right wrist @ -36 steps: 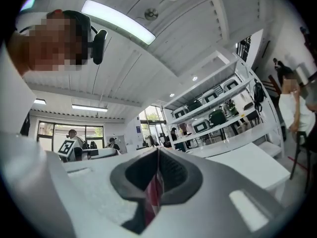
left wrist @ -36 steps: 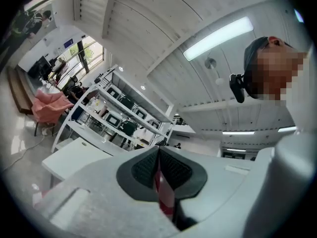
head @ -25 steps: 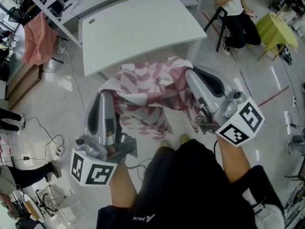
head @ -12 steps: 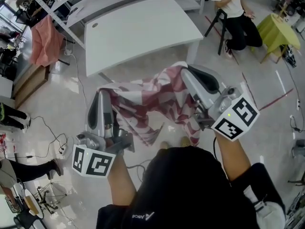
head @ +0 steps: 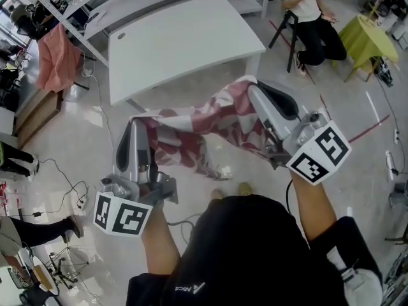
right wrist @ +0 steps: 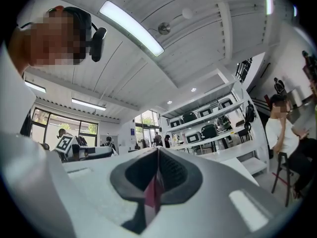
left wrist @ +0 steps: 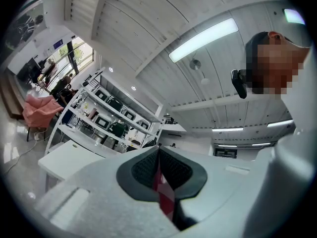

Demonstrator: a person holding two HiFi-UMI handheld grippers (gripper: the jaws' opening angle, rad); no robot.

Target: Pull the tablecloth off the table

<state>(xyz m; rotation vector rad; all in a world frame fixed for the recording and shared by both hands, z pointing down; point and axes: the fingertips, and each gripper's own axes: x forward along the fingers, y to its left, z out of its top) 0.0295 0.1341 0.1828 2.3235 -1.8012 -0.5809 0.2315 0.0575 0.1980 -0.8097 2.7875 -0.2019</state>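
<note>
Place: a big lab or workshop room.
Shelves: long white racks (right wrist: 213, 125) full of boxy machines.
Floor: shiny and pale, with loose cables (head: 67, 182) lying on it.
Lights: long strip lamps (left wrist: 203, 39) on a white ceiling.
People: a person (head: 312, 11) sits on a stool near a white table (head: 178, 43).

Black T-shirt (head: 255, 254) (small white logo (head: 191, 290))
</note>
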